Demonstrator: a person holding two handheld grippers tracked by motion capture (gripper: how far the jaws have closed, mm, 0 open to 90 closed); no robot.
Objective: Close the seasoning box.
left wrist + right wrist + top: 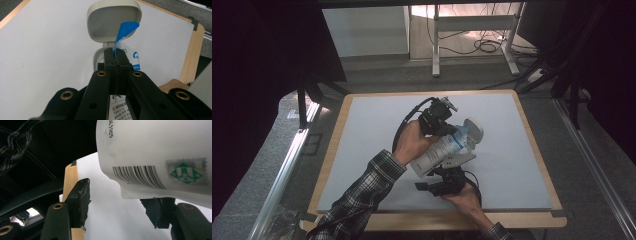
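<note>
White wipes pack hung above the table's middle, long axis slanting toward the far right corner; left gripper jaws clamped its blue tab, right gripper jaws apart beneath.

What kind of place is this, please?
Probably a lab or workshop set up for recording: a white work board rimmed in wood, black curtains around it, and a desk frame with loose cables behind.

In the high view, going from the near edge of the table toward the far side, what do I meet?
Right hand-held gripper → white wipes pack with blue label → left hand-held gripper → bare white table top.
</note>
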